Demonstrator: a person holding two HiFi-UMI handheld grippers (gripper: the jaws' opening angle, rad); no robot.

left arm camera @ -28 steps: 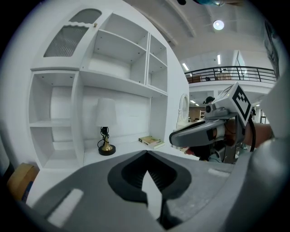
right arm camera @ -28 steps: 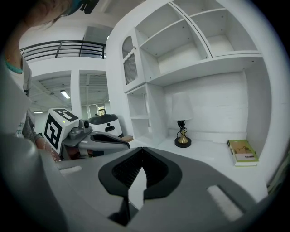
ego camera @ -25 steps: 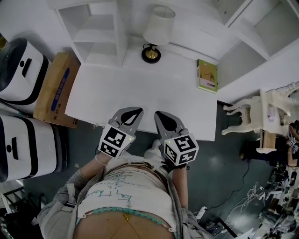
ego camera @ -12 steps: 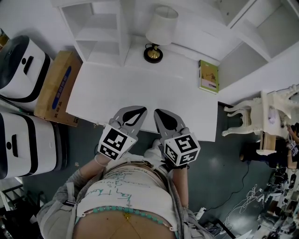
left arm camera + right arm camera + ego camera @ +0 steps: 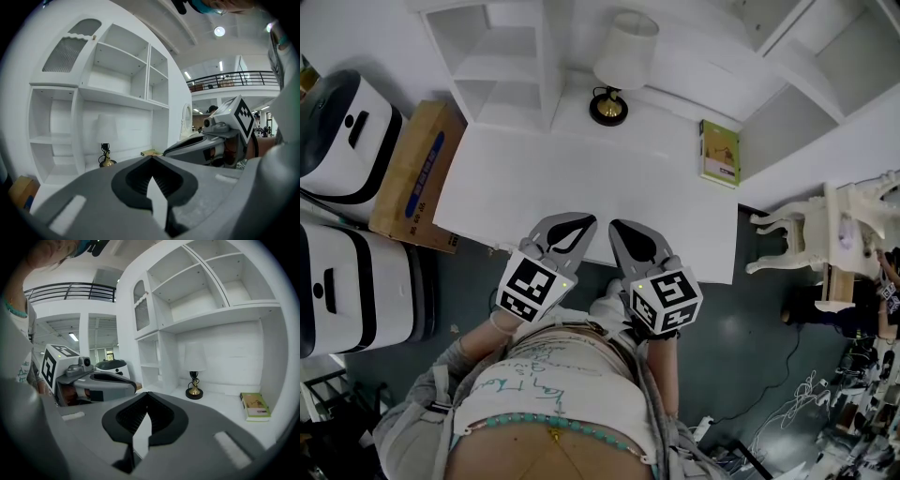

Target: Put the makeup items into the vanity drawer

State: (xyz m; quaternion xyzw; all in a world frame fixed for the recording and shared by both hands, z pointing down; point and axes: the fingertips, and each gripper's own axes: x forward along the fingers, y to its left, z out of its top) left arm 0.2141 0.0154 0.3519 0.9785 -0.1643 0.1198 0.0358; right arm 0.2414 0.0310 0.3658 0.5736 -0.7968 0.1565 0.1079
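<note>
**Desk:** Caught what, exactly?

**Field:** Found the grey plastic left claw (image 5: 578, 223) and the grey plastic right claw (image 5: 622, 232) side by side at the near edge of the plain white matte bench (image 5: 581, 178). Found both closed, tips together, ribbed dark pads meeting on nothing.

**Desk:** And the makeup items?

**Field:** Saw none in any view. Saw no drawer either; possibly tucked under the bench front, out of sight.

**Desk:** Stage of the job, then?

**Field:** Could not settle it. Matched two readings: makeup yet to arrive, or makeup already stowed behind a shut drawer. Named no next move for that reason.

**Desk:** Anything else on the bench?

**Field:** Noted a table lamp with a white drum shade (image 5: 625, 49), thin dark stem and round brass-coloured base, at the back. Noted a slim green-covered book (image 5: 718, 153) lying flat near the right edge. Logged smooth white open shelving (image 5: 492, 70) behind, and a brown cardboard box with a blue label (image 5: 412, 178) on the floor just beside the bench's left end.
</note>
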